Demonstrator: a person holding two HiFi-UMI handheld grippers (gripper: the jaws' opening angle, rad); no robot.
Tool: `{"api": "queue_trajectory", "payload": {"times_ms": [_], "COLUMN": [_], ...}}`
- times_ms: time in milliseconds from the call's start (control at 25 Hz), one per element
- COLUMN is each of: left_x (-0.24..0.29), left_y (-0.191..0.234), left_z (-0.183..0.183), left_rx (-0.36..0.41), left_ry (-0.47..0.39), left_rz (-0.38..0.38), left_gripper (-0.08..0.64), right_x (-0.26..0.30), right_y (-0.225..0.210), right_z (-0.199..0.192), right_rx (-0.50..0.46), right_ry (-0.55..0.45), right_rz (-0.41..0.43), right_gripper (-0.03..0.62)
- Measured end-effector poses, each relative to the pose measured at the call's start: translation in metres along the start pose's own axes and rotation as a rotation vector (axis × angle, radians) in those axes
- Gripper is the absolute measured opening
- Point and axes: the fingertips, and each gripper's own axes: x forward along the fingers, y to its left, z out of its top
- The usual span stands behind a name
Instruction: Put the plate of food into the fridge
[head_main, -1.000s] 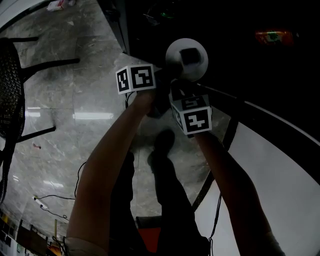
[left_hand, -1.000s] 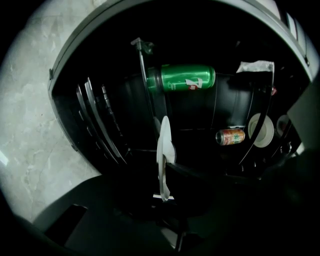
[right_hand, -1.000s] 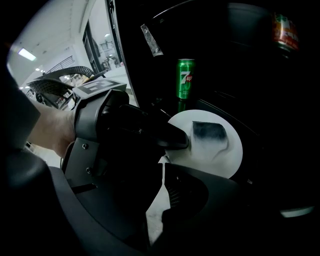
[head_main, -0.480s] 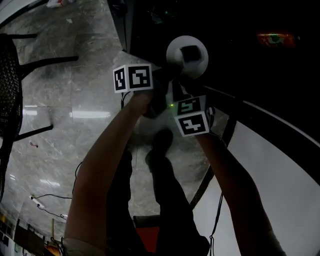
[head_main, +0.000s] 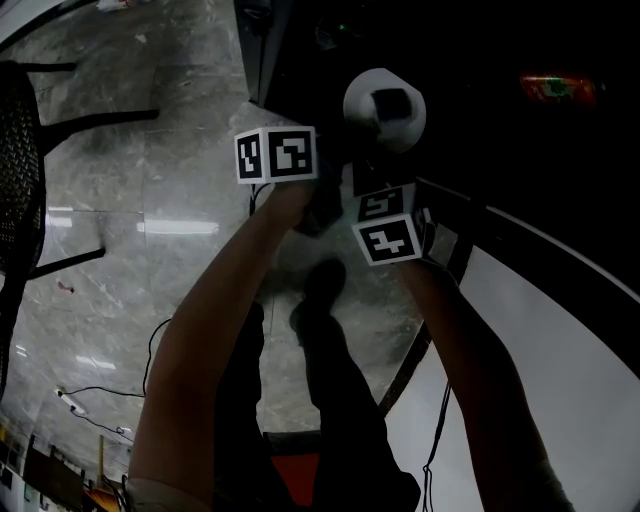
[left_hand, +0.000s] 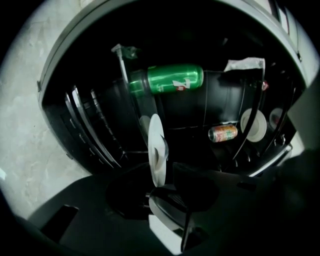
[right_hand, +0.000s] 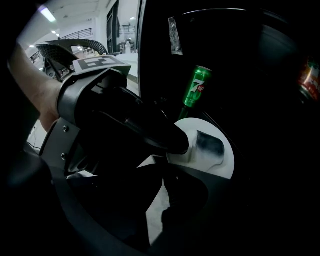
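Observation:
A white plate (head_main: 385, 108) with a dark piece of food (head_main: 390, 102) on it is held up inside the dark fridge (head_main: 470, 60). My right gripper (head_main: 372, 158) is shut on the plate's near rim (right_hand: 172, 162). My left gripper (head_main: 335, 160) sits at the rim beside it. Its jaws have just been opening, and in the left gripper view the plate (left_hand: 156, 150) stands edge-on between them with the pads off it. A dark finger of the left gripper (right_hand: 165, 137) still lies over the plate's edge in the right gripper view.
On the fridge's wire shelves lie a green soda bottle (left_hand: 167, 80), an orange can (left_hand: 222, 133) and small white dishes (left_hand: 255, 125). A black mesh chair (head_main: 20, 180) stands on the marble floor at the left. A white tabletop (head_main: 560, 380) is at the lower right, and cables (head_main: 110, 400) run over the floor.
The plate has shifted a little up and to the right in the head view. The right gripper's marker cube has turned slightly. Both arms stay where they were.

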Motion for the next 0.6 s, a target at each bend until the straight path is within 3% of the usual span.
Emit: {"api": "queue_trajectory", "payload": {"times_ms": [240, 600], "left_x": [-0.011, -0.038], "left_y": [-0.002, 0.009], "left_z": [-0.009, -0.018], "left_rx": [0.085, 0.073], "left_ry": [0.050, 0.038], "left_rz": [0.019, 0.031], "left_gripper": [0.149, 0.149], "right_x": [0.001, 0.004], "right_y": [-0.006, -0.023], "right_z": [0.002, 0.003], "right_rx": [-0.017, -0.018], "right_ry": [-0.005, -0.006], "right_rz": [-0.047, -0.075], "right_gripper": [0.029, 0.029]}}
